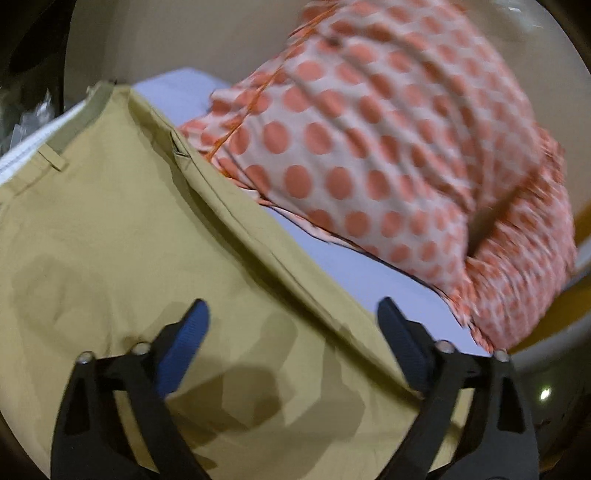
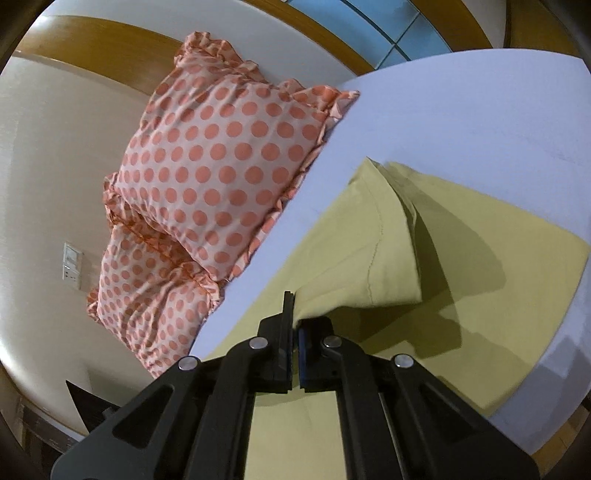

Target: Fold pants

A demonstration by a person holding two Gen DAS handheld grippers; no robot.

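Khaki pants [image 1: 122,236] lie spread on a pale lavender bed sheet [image 1: 354,269]; the waistband with a belt loop is at the upper left of the left wrist view. My left gripper [image 1: 293,314] is open and empty, hovering just above the fabric near the pants' edge. In the right wrist view my right gripper [image 2: 294,314] is shut on the pants [image 2: 373,254], pinching a leg's hem end and holding it lifted and folded over the flat part of the pants [image 2: 517,295].
Two white pillows with orange dots [image 2: 221,162] lean against the cream wall at the bed's head, close beside the pants [image 1: 388,122]. A wooden headboard [image 2: 110,29] runs behind them. The bed sheet [image 2: 480,110] extends past the pants.
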